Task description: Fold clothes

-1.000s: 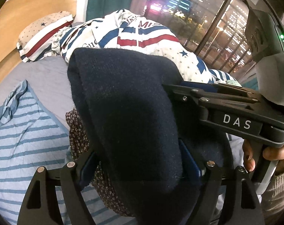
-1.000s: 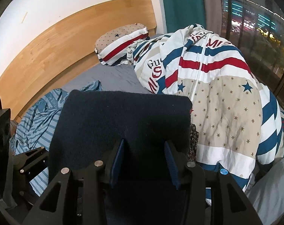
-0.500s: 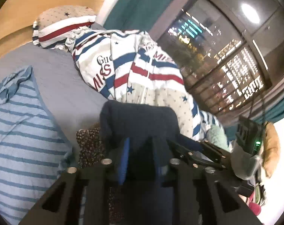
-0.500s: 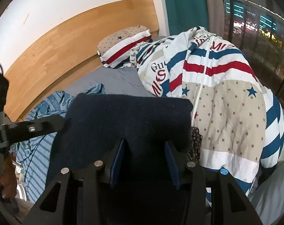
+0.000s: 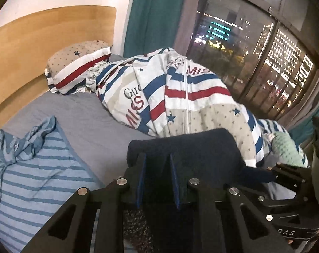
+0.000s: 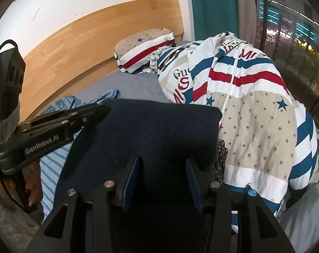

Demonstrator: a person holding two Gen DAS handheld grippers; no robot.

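Note:
A folded dark navy garment [image 5: 191, 149] hangs between both grippers above the bed. In the left wrist view my left gripper [image 5: 156, 158] is shut on the cloth's left part, its blue pads pinching a narrow fold. The right gripper [image 5: 283, 175] shows at the far right, gripping the other end. In the right wrist view the navy garment [image 6: 148, 130] fills the centre, with my right gripper [image 6: 162, 162] shut on a thick fold of it. The left gripper [image 6: 96, 110] bites its left edge, a person's hand [image 6: 32, 189] below it.
A blue striped garment [image 5: 32, 179] lies on the grey sheet [image 5: 92, 122] to the left. Under the navy cloth peeks a dark floral garment [image 6: 221, 154]. A bunched star-and-stripe duvet [image 5: 180, 97] and a pillow [image 5: 75, 67] sit behind, near the wooden headboard [image 6: 96, 46] and a window [image 5: 254, 52].
My left gripper's jaws went from wide around the navy garment to a narrow pinch on it, and that hand rose and swung so more of the bed shows. The right gripper held still.

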